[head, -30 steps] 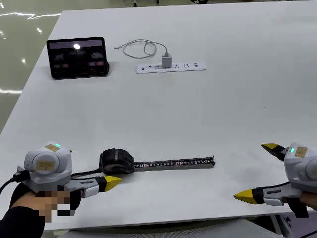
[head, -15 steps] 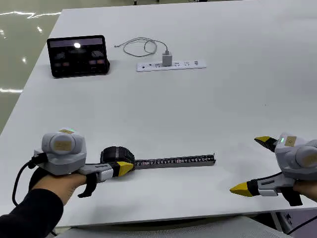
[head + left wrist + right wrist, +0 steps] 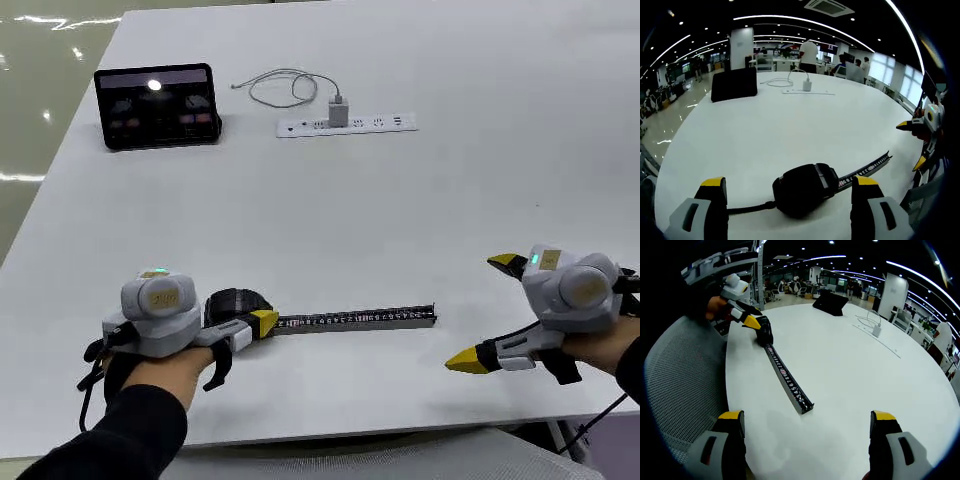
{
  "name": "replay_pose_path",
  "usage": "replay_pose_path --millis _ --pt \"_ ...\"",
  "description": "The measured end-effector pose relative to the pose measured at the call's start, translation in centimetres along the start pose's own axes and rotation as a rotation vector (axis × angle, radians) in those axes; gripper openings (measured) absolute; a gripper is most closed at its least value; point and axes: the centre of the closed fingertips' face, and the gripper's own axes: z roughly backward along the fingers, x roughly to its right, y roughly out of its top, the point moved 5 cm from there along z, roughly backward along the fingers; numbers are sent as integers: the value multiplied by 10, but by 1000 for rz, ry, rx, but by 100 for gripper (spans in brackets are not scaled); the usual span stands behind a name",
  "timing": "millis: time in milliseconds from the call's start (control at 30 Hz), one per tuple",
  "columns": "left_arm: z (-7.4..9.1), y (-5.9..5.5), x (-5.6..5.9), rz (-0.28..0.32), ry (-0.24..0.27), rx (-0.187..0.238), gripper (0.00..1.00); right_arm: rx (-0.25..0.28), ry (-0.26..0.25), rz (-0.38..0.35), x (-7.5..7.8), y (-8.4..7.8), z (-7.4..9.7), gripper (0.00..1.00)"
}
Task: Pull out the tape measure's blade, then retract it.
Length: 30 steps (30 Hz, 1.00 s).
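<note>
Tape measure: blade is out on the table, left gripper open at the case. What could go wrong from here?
1. The blade lies extended with its tip free; the right gripper is open and apart from it, so a release could let it whip back and jerk the case.
2. The case sits off-centre between the left gripper's open jaws; closing may shove or twist it.
3. Its black strap trails toward one jaw and could get pinched.

Grey, yellow-tipped left tongs (image 3: 790, 183) and right tongs (image 3: 484, 312); black sleeve (image 3: 125, 440).
</note>
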Motion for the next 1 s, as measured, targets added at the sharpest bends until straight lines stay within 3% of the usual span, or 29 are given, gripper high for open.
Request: replay_pose_path --millis 233,333,567,700,733,833,1000 --pt "-5 -1 27 -26 -19 21 100 -35 42 68 2 15 -16 100" --pt "-10 -4 33 -47 -35 15 100 -53 61 99 4 19 -22 100" --pt "-14 -7 29 -53 -39 9 100 -104 112 163 4 22 -36 100" --pt "-15 -7 29 -58 -38 12 100 -152 187 246 3 16 -45 98" --pt "-15 -7 30 -62 -42 14 100 -165 200 280 5 13 -48 96" --pt "-17 -8 31 -93 -50 19 100 -181 226 293 6 12 -52 88" --pt "-18 -10 33 -90 -63 13 100 -233 283 313 5 6 -59 77"
